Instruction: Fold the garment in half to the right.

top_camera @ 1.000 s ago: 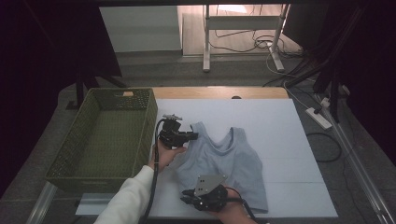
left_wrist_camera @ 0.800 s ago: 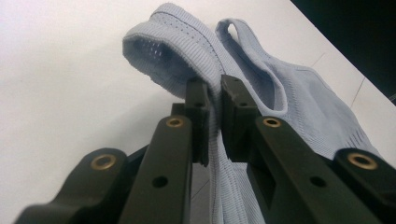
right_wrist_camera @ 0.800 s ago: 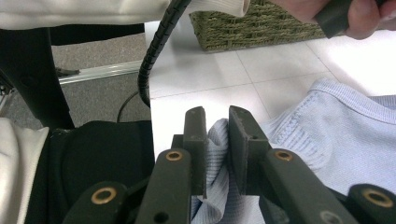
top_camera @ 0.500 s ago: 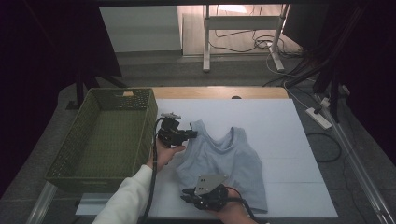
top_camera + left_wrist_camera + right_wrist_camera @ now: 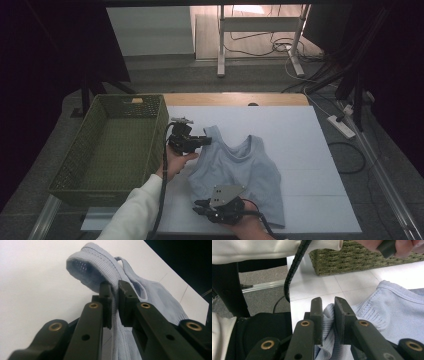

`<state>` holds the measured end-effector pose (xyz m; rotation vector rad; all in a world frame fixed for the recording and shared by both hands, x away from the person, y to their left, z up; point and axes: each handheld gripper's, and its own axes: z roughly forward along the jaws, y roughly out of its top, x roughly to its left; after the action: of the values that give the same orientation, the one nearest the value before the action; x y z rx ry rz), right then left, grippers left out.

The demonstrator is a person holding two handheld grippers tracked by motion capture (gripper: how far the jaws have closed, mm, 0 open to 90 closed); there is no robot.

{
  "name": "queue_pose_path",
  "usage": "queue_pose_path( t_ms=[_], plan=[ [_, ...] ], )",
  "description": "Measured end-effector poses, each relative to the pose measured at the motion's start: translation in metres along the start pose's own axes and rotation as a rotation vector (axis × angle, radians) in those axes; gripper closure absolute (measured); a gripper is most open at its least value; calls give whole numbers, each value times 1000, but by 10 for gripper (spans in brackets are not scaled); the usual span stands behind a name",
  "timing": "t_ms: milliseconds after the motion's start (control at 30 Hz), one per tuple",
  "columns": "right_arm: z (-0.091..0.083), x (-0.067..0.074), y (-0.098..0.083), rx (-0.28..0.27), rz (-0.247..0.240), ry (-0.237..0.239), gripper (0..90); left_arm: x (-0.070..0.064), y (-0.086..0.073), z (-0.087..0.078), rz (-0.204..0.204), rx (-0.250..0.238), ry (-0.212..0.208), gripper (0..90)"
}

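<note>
High view, L tongs (image 5: pixel 207 141) pinching top's (image 5: pixel 245 170) strap, R tongs (image 5: pixel 199 206) pinching hem

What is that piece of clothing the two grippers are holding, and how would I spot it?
On the white table, just right of the green woven basket, lies a pale blue knitted tank top. It is the only garment there, pinched at a shoulder strap and at its hem.

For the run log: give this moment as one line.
left gripper: shut on top strap | right gripper: shut on hem | basket: beside
</note>
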<state>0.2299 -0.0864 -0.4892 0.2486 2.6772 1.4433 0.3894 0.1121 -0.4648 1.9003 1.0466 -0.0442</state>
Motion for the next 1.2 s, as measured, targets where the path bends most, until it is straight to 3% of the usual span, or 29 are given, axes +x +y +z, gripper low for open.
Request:
queue_pose_path(
  t_ms=[400, 700, 1200],
  plan=[
    [1, 0, 3, -16, -3, -11, 775, 0, 4, -6, -2, -11, -1, 821],
    [1, 1, 14, -66, -19, -27, 775, -2, 12, -18, -5, -31, -2, 821],
    [3, -2, 12, -58, -13, -43, 775, 0, 13, -25, -26, -23, -26, 820]
  ],
)
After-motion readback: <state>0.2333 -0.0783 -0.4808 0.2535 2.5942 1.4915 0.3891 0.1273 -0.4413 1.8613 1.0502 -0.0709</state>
